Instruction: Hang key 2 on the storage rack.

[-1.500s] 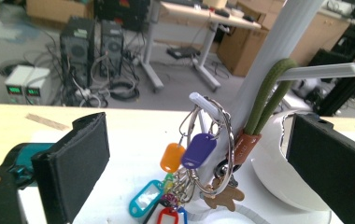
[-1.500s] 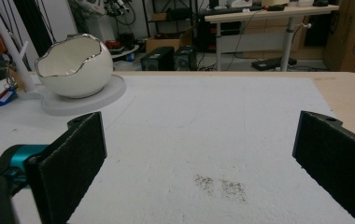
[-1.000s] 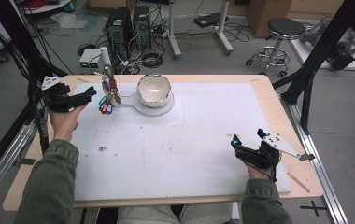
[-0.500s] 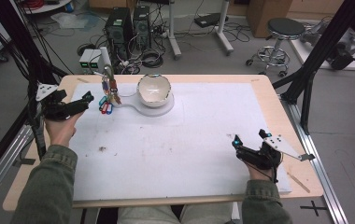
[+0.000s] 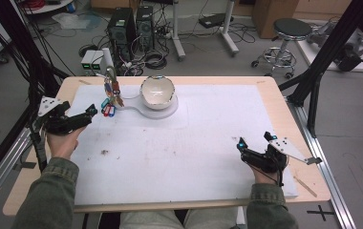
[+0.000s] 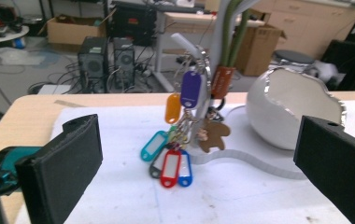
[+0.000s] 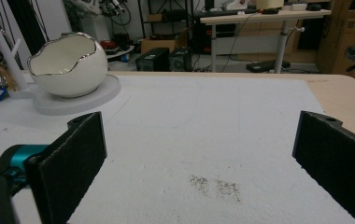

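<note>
Coloured key tags [image 6: 171, 156] on the stand [image 6: 222, 42] – now farther from the left gripper [image 5: 81, 116], drawn back, jaws wide; right gripper [image 5: 246, 148] idle, wide – no grasp yet.

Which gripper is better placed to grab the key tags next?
The left gripper: it is open, pointing at the key tags hanging close in front of it. The right gripper sits far across the table.
</note>
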The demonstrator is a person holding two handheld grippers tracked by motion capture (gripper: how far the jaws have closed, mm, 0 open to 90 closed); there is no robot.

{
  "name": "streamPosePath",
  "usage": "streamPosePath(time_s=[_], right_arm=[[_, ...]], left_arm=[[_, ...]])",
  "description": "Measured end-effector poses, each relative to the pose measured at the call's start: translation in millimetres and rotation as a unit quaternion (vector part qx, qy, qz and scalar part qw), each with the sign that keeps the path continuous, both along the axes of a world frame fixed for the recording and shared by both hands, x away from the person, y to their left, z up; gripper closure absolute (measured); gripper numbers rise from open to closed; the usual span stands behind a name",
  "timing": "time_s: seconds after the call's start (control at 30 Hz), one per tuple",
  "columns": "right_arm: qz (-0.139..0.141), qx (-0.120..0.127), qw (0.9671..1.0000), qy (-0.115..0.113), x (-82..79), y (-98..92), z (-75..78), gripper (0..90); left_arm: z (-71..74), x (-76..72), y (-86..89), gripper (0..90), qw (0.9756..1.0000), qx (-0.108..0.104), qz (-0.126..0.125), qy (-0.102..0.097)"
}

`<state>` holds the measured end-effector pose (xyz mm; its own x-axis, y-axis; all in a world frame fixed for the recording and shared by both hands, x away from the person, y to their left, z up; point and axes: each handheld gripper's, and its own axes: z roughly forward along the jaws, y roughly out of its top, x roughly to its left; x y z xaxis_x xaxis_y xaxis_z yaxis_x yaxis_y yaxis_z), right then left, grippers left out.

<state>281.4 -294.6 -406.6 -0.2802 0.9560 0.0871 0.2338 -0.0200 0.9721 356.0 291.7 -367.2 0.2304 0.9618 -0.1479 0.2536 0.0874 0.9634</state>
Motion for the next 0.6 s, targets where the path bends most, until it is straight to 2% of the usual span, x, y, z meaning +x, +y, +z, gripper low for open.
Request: streamPosePath(time_s=[0.33, 0.47, 0.6], right_arm=[[-0.004, -0.002, 1.0, 0.001, -1.5, -0.8, -0.2, 2.0], [-0.005, -0.002, 1.0, 0.001, -1.7, -0.8, -0.1, 2.0], [-0.005, -0.002, 1.0, -0.001, -1.3, -0.4, -0.1, 2.0]], left_arm=[[-11.3, -15.5, -5.5, 1.7, 0.9998, 0.014, -0.01, -0.006], [-20.0, -23.7, -5.3, 1.7, 0.9999, 0.014, 0.0, -0.003], [-28.9, -33.0, -3.0, 1.7, 0.9996, 0.014, 0.02, -0.012]])
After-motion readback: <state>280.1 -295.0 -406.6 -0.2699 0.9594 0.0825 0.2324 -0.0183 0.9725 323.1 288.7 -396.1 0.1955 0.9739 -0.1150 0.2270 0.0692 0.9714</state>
